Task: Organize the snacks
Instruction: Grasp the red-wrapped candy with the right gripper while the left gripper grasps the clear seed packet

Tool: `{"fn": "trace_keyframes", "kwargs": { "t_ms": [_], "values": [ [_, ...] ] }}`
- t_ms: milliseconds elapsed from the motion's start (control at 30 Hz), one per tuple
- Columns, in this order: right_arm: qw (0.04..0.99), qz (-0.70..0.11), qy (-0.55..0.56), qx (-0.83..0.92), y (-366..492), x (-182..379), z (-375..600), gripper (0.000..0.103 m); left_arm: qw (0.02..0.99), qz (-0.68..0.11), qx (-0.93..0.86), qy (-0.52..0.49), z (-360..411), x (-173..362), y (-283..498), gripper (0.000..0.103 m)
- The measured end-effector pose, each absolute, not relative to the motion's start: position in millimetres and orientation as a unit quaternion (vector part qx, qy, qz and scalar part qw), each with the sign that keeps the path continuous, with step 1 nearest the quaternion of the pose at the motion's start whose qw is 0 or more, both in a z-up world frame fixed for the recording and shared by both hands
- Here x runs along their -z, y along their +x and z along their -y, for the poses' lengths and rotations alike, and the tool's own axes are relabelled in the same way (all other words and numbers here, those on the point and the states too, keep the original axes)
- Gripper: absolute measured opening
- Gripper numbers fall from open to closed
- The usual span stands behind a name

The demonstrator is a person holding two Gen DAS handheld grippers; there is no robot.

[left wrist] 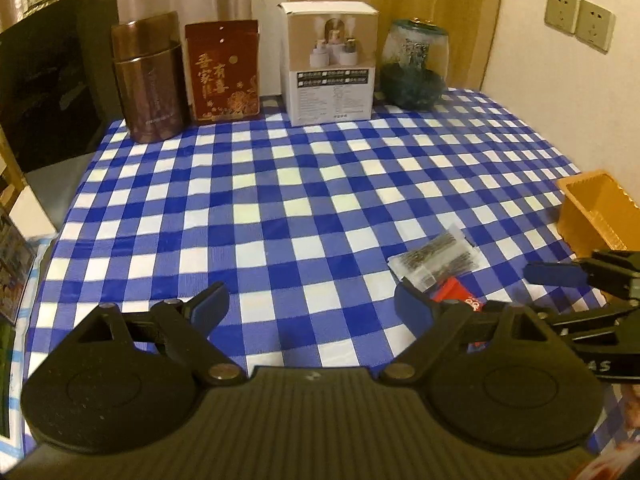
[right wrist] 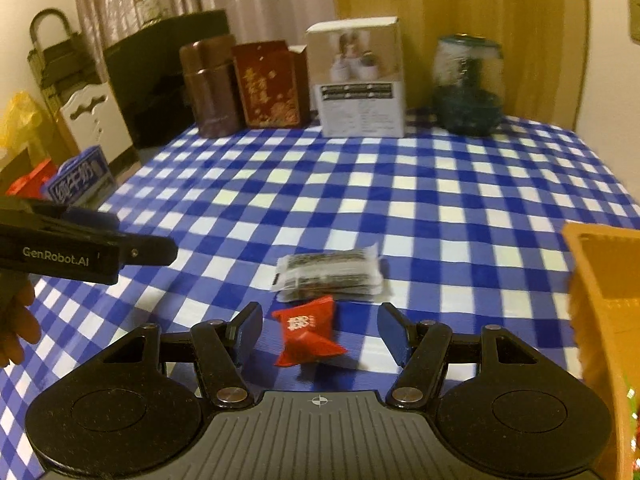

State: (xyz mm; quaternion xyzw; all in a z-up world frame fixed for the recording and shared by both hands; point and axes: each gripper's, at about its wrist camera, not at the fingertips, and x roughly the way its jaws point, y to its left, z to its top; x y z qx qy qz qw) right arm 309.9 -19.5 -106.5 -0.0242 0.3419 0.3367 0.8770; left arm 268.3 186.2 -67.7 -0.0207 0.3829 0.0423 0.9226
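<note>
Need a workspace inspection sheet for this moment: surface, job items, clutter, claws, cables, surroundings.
Surface: blue-and-white checked tablecloth, flat.
Job's things: red candy packet lies between the right claw's fingers, not pinched; clear snack packet just beyond it; orange tray at the right edge.
Clutter: along the back, brown tin, red box, white carton, glass jar.
Grippers: left claw open, empty, over bare cloth; right claw open around the candy.
Cables: nothing seen.
Surroundings: curtain, wall sockets, dark case at left.
</note>
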Motion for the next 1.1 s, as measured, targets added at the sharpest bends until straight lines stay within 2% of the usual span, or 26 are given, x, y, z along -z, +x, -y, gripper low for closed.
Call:
{"fn": "trace_keyframes", "kwargs": {
  "t_ms": [200, 233, 300, 800, 1100],
  "values": [
    [0.864, -0.359, -0.041, -0.351, 317.9, 119.9, 1.5, 0.063, 0.919, -0.391, -0.037, -0.015, -189.1, 74.7, 273.9, 0.088],
    [0.862, -0.361, -0.044, -0.352, 318.6, 122.1, 0.0, 0.061, 0.917, -0.397, -0.038, -0.012, -189.4, 76.6, 275.8, 0.088],
    [0.859, -0.368, -0.051, -0.352, 320.5, 126.2, -3.1, 0.05, 0.912, -0.409, -0.038, -0.008, -190.2, 80.8, 278.8, 0.088],
    [0.853, -0.376, -0.082, -0.352, 324.5, 136.4, -11.5, 0.03, 0.904, -0.426, -0.02, -0.012, -186.2, 89.1, 285.9, 0.088],
    [0.881, -0.353, -0.024, -0.314, 327.5, 102.4, 32.1, 0.028, 0.908, -0.419, 0.013, -0.013, -177.2, 92.8, 293.0, 0.088]
  ]
}}
